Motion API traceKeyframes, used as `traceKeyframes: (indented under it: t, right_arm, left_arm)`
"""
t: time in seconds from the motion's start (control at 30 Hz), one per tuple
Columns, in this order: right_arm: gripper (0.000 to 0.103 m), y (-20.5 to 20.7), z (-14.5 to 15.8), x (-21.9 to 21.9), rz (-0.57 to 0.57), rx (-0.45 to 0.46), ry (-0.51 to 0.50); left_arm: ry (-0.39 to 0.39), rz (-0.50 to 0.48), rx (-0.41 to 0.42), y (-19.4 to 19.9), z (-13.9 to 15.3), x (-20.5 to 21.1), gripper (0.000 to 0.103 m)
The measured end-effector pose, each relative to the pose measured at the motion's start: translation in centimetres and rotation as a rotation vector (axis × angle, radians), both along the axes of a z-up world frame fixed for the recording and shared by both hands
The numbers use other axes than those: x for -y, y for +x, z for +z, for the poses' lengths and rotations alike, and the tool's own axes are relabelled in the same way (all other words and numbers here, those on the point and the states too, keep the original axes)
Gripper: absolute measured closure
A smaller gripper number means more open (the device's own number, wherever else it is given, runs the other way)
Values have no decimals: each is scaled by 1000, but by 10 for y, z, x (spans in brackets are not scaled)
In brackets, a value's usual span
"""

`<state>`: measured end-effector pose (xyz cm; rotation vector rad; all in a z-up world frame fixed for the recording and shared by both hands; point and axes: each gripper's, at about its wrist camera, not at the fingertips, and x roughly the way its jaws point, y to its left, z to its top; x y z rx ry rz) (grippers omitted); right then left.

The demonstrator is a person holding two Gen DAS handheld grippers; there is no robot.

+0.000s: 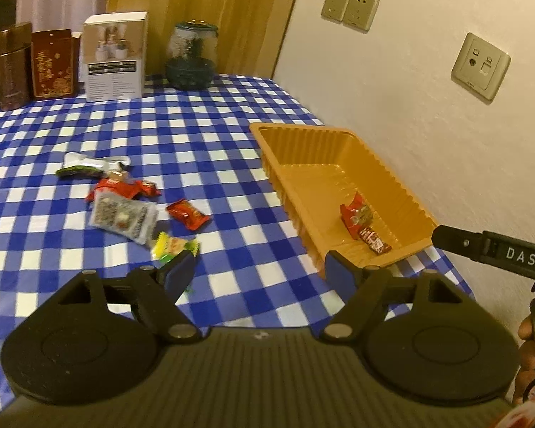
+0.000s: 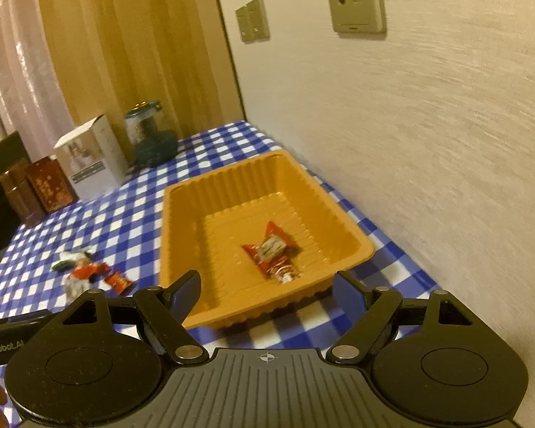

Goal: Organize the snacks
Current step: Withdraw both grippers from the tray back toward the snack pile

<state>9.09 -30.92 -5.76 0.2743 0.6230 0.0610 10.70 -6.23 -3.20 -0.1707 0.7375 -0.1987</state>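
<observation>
An orange plastic tray (image 1: 303,129) (image 2: 167,214) lies by the wall on the blue checked tablecloth. It holds a red packet (image 1: 356,212) (image 2: 271,246) and a dark red bar (image 1: 374,240) (image 2: 284,271). Several loose snacks lie left of the tray: a green-silver packet (image 1: 89,164), a red packet (image 1: 119,188), a clear packet (image 1: 123,219), a small red one (image 1: 187,214) and a yellow-green one (image 1: 174,246). My left gripper (image 1: 259,267) is open and empty, its left fingertip just short of the yellow-green snack. My right gripper (image 2: 269,287) is open and empty above the tray's near wall.
At the table's far end stand a white box (image 1: 114,57), a glass jar (image 1: 192,57) and two brown tins (image 1: 51,64). The wall with sockets (image 1: 479,66) runs close along the tray's right side. The right tool's black body (image 1: 492,249) and a hand (image 1: 531,349) show at right.
</observation>
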Motion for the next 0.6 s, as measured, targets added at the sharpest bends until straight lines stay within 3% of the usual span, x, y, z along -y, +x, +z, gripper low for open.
traceKeyframes:
  t: [0.6]
  right_arm:
    - [22,-31,19,-54,109,26,-14]
  left_arm:
    - [30,117,19,-47,14,-64,23]
